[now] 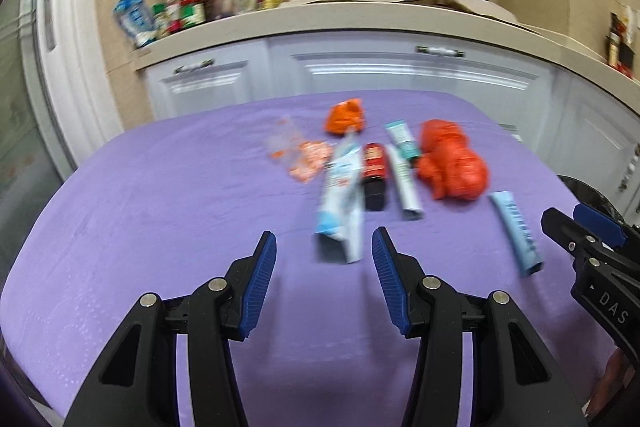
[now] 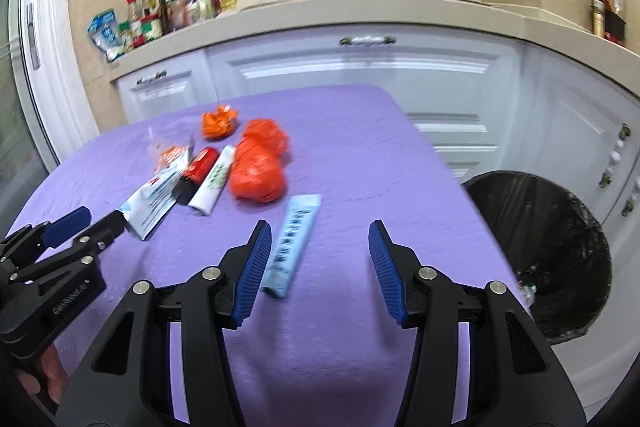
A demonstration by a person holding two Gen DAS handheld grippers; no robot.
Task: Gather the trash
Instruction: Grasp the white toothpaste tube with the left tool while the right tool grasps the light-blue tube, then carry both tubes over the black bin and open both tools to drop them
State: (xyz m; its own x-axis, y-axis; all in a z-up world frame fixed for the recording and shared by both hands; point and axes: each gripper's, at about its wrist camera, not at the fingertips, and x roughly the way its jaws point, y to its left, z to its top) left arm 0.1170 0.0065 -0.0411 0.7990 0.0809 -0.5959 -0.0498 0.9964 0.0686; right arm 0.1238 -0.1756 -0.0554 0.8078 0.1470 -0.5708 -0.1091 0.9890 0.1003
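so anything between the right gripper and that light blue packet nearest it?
Nothing visible. The right gripper is open over bare purple cloth, and the packet lies flat just ahead by its left finger. The bin sits off the table's right edge, path clear.

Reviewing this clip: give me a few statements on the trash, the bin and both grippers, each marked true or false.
1. The left gripper holds a tube. False: its jaws are open and empty.
2. The trash bin with its black liner stands beside the table, off its right edge. True.
3. The purple tablecloth is bare. False: trash lies on it, including a light blue tube and a red bag.
4. The right gripper is open and empty. True.
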